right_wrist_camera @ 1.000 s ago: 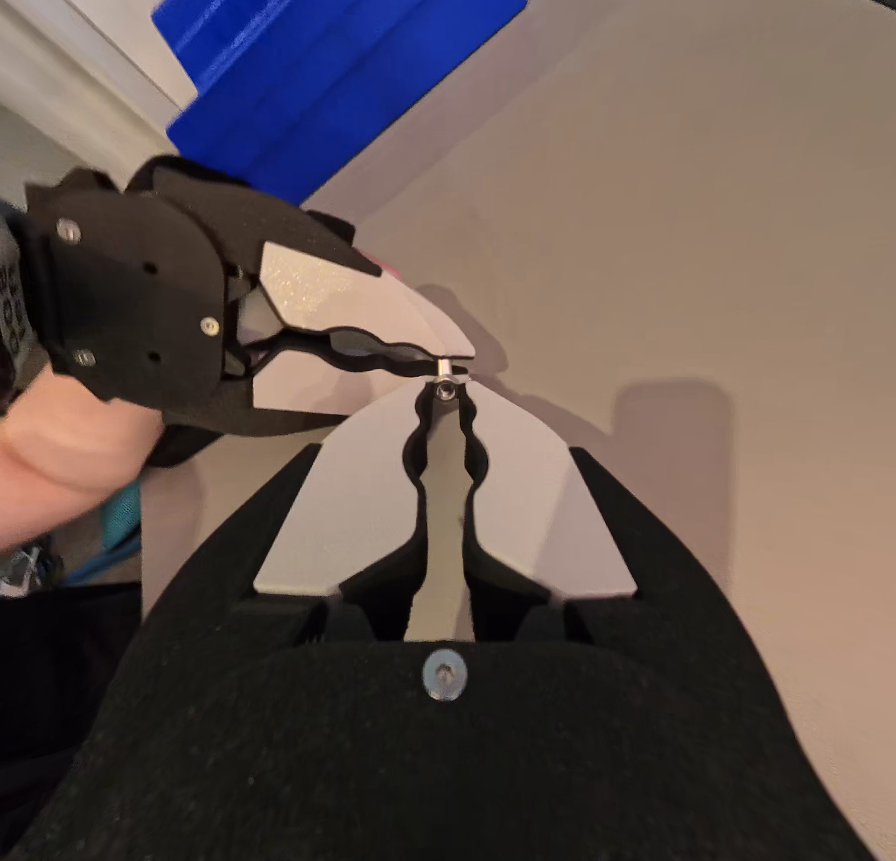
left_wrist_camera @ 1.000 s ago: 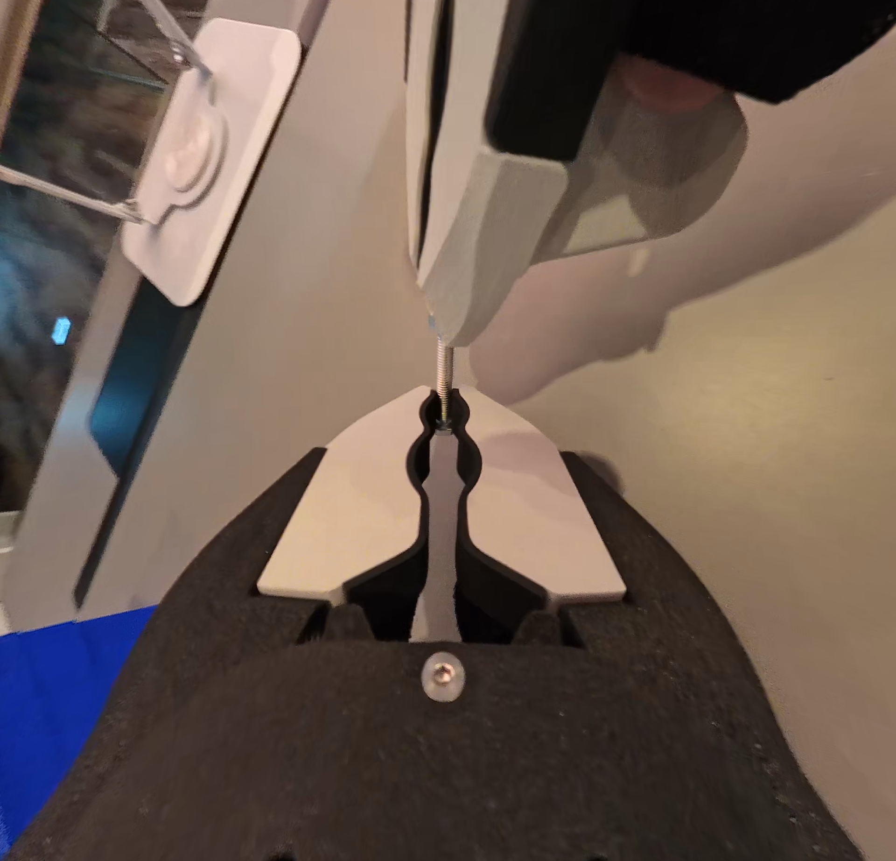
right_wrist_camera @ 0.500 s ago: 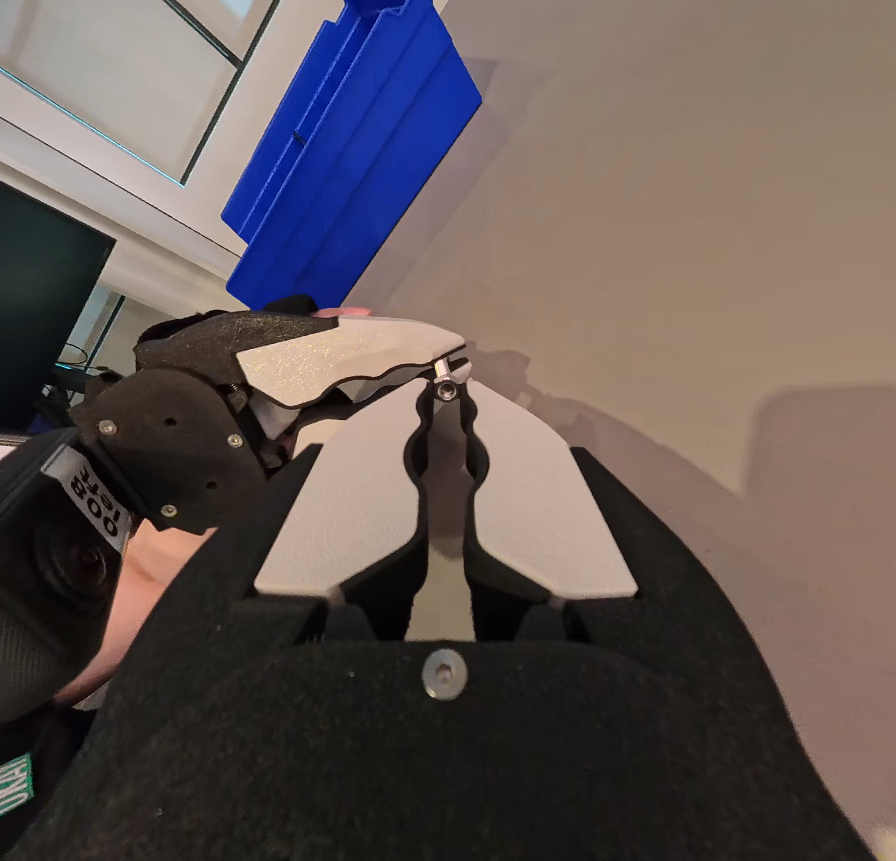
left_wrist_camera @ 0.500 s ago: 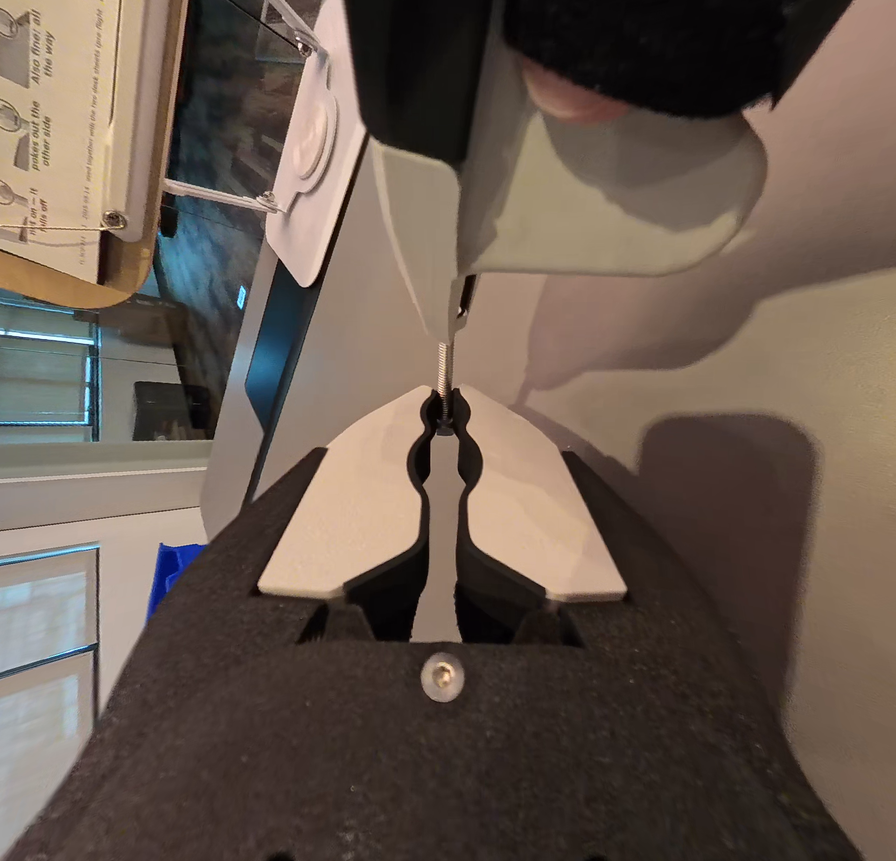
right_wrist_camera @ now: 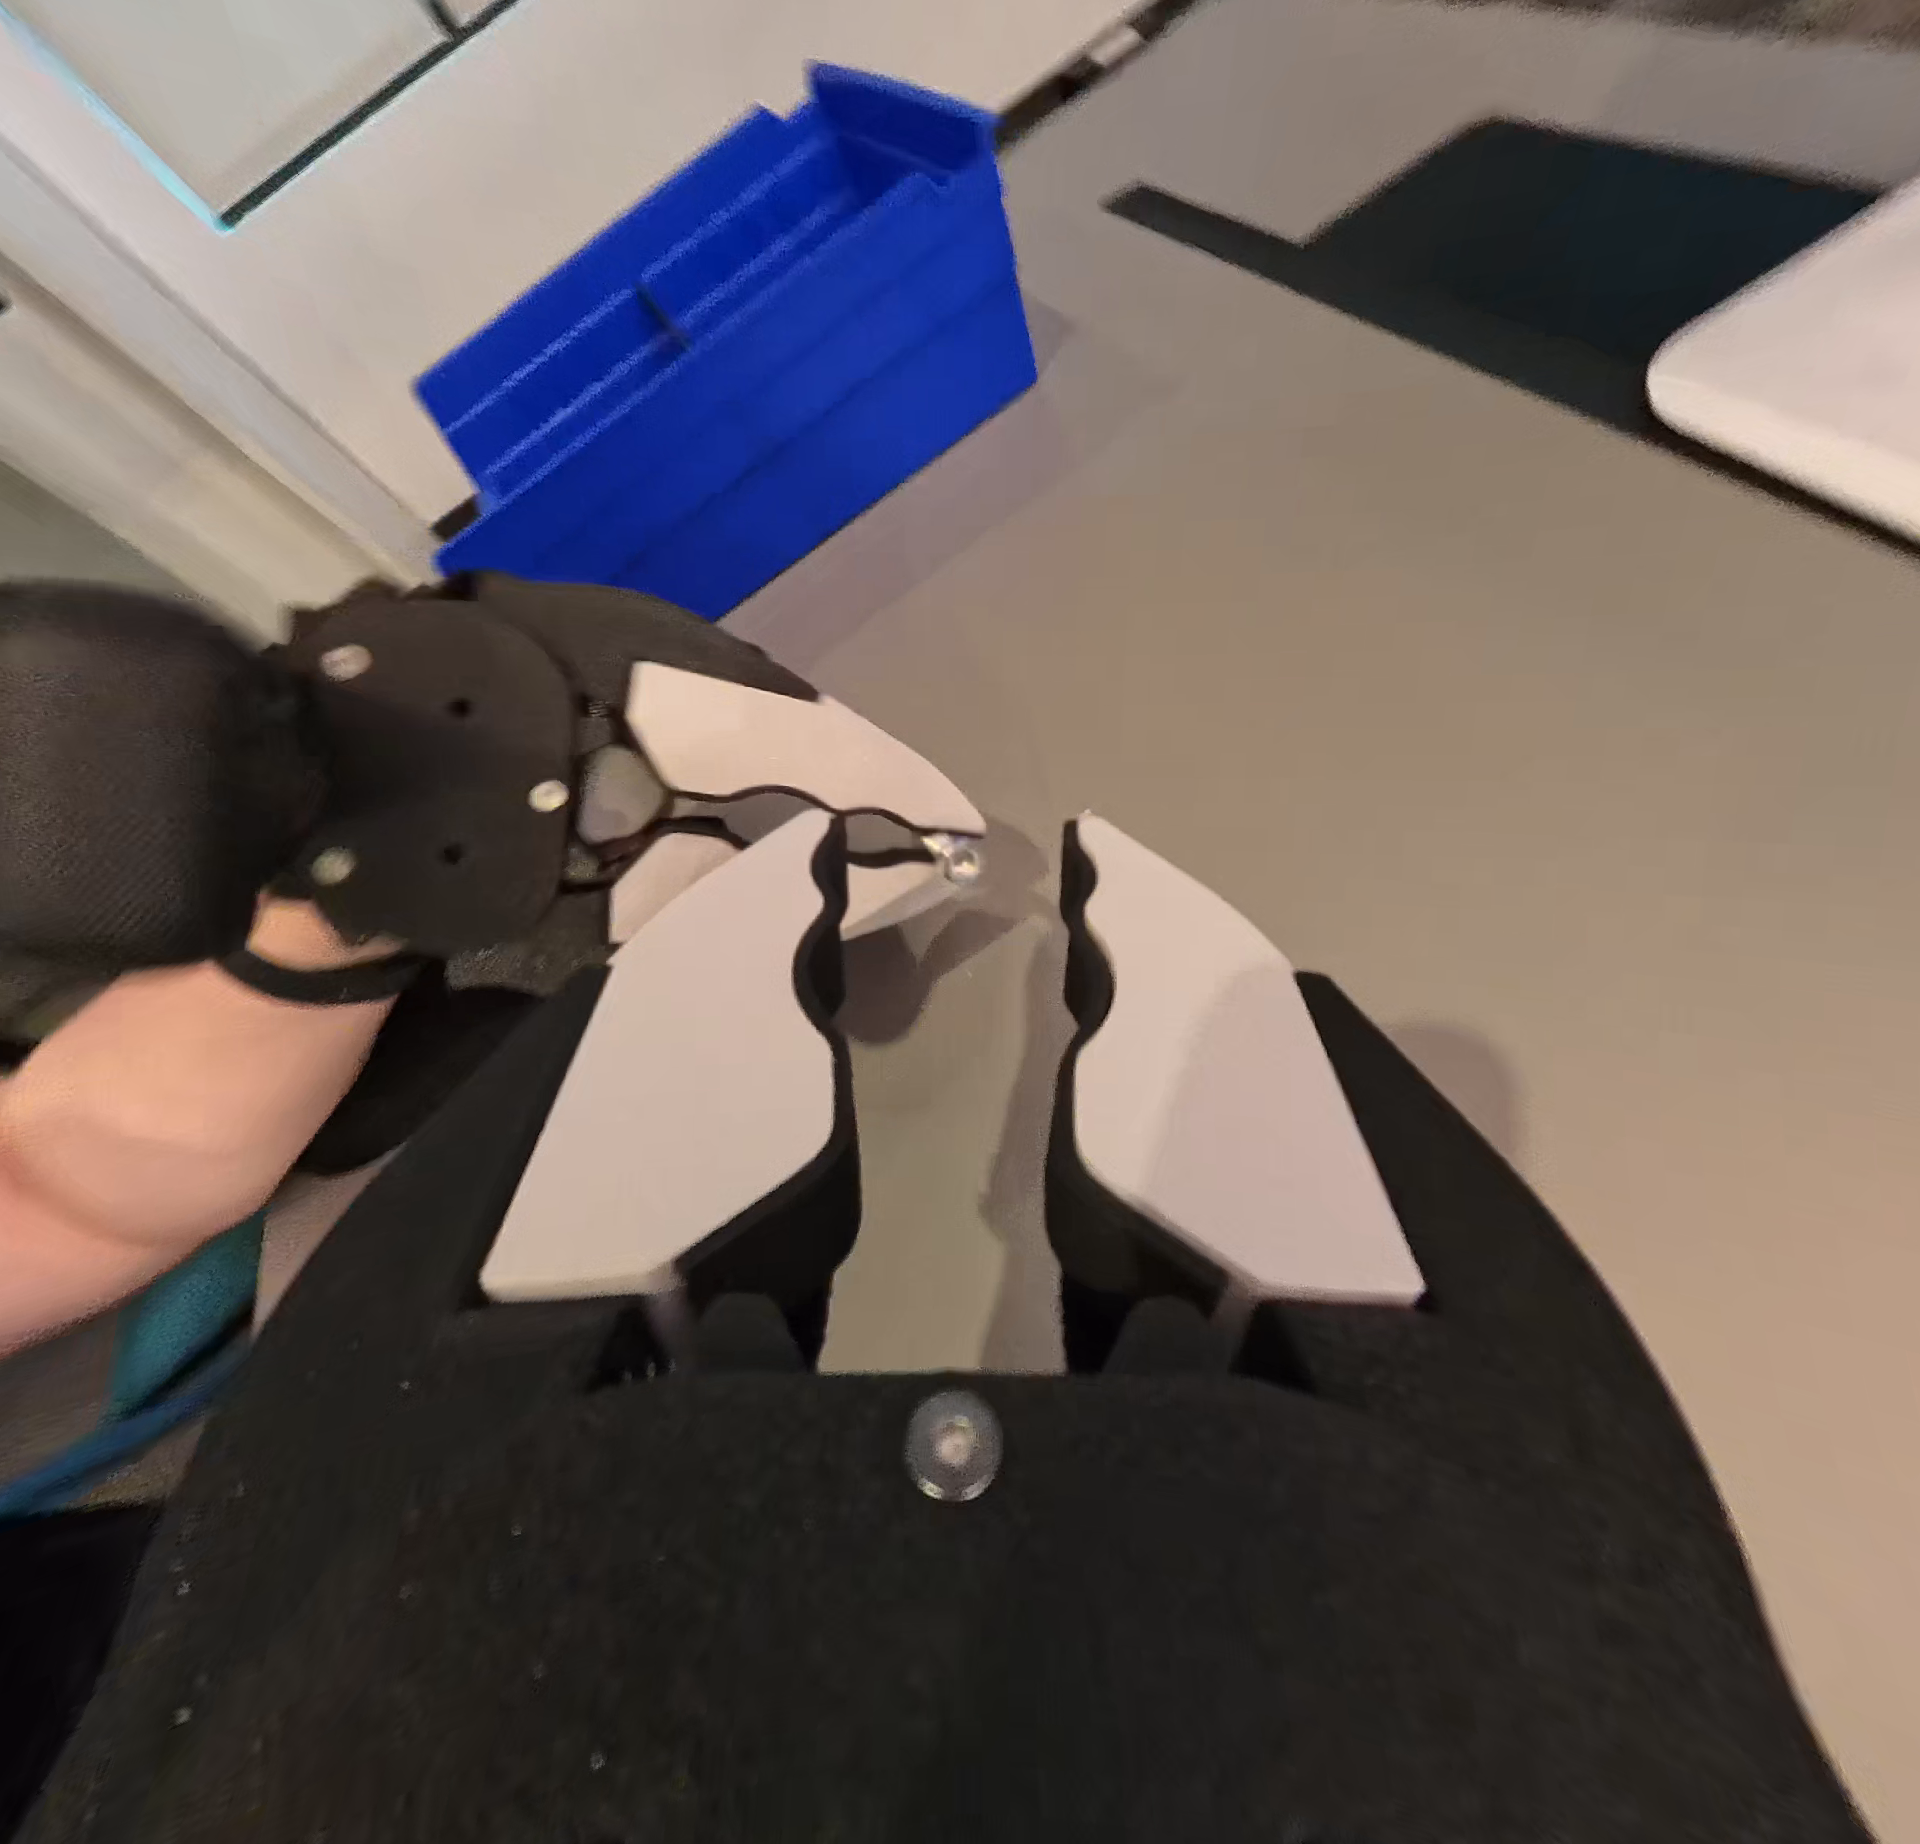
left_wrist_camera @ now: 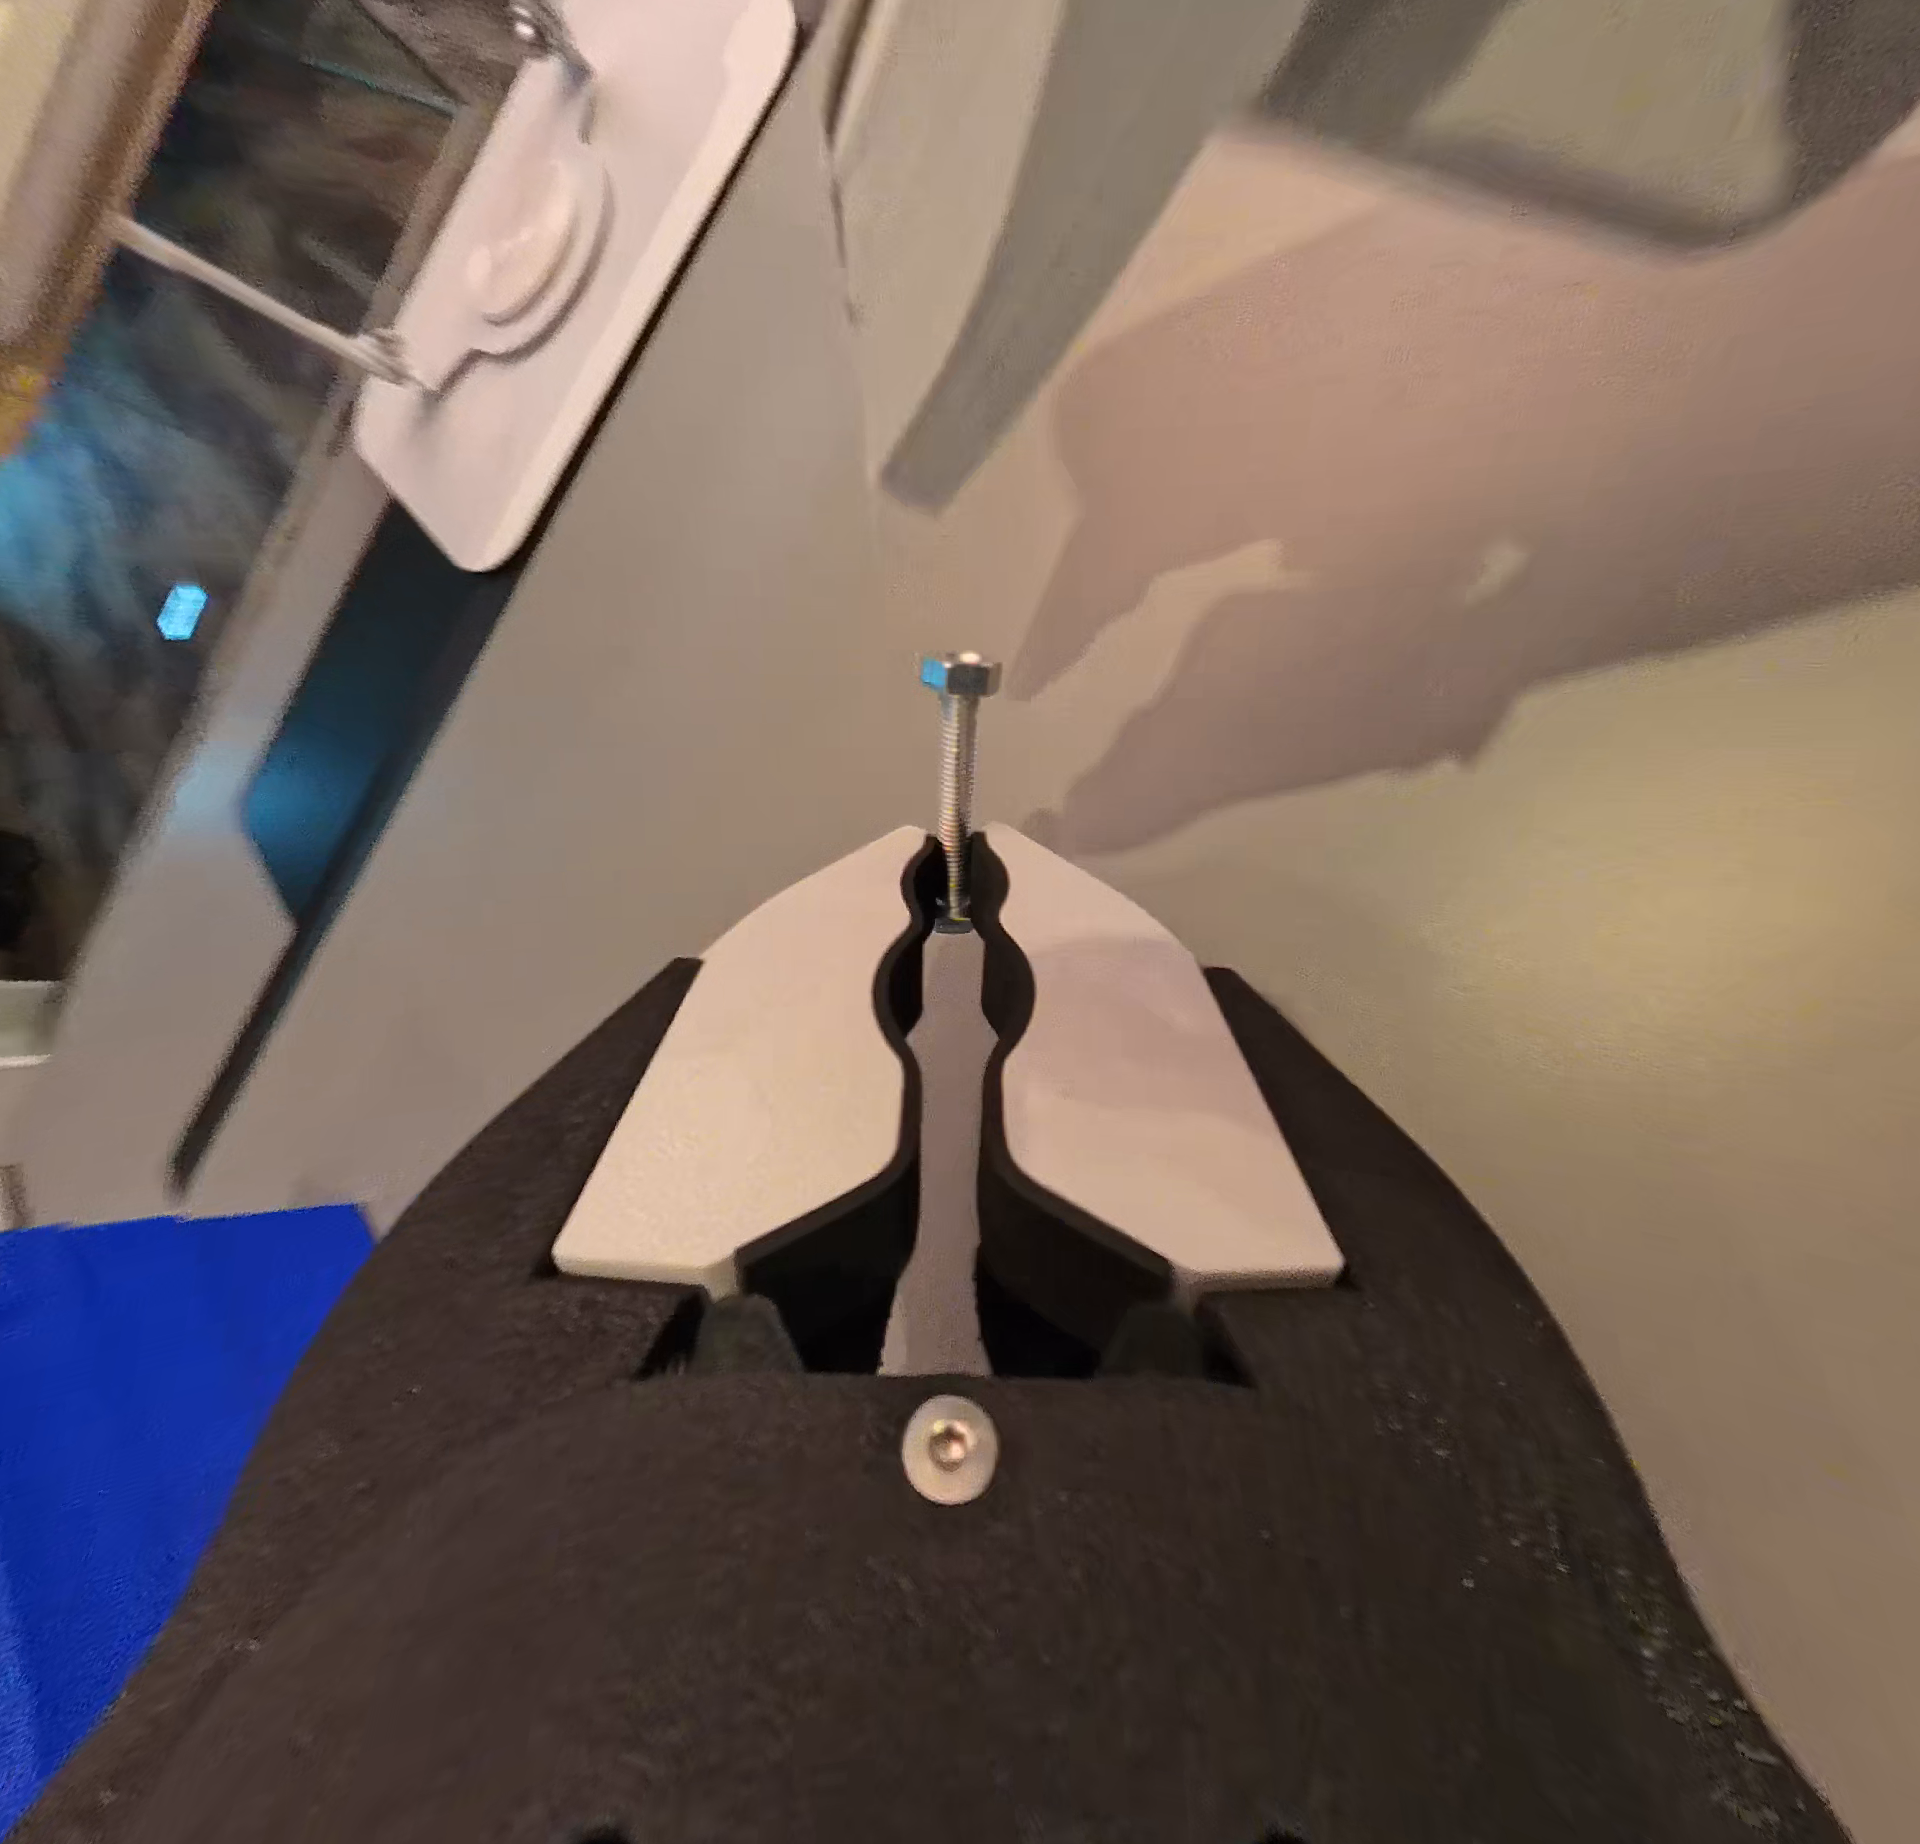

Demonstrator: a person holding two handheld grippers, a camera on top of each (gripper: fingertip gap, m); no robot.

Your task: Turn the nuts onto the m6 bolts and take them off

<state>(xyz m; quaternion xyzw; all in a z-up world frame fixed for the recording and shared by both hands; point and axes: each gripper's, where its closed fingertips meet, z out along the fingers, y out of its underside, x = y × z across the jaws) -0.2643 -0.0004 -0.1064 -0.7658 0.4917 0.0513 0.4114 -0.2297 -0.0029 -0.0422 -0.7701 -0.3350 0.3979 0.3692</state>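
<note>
The left claw (left_wrist_camera: 954,838) is clamped on the threaded shank of an M6 bolt (left_wrist_camera: 956,766) that juts past its tips, hex head (left_wrist_camera: 959,674) at the far end. The right claw (right_wrist_camera: 956,838) is spread wide and holds nothing — the bolt sits bare between its tips, above the grey worktop (right_wrist_camera: 1455,755). A blue bin (right_wrist_camera: 748,381) stands far left.

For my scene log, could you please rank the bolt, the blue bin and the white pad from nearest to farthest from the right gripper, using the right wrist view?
From the right gripper:
1. Bolt, between its open fingertips, held by the left gripper.
2. Blue bin, farther back on the left.
3. White pad, at the far right edge.
</note>
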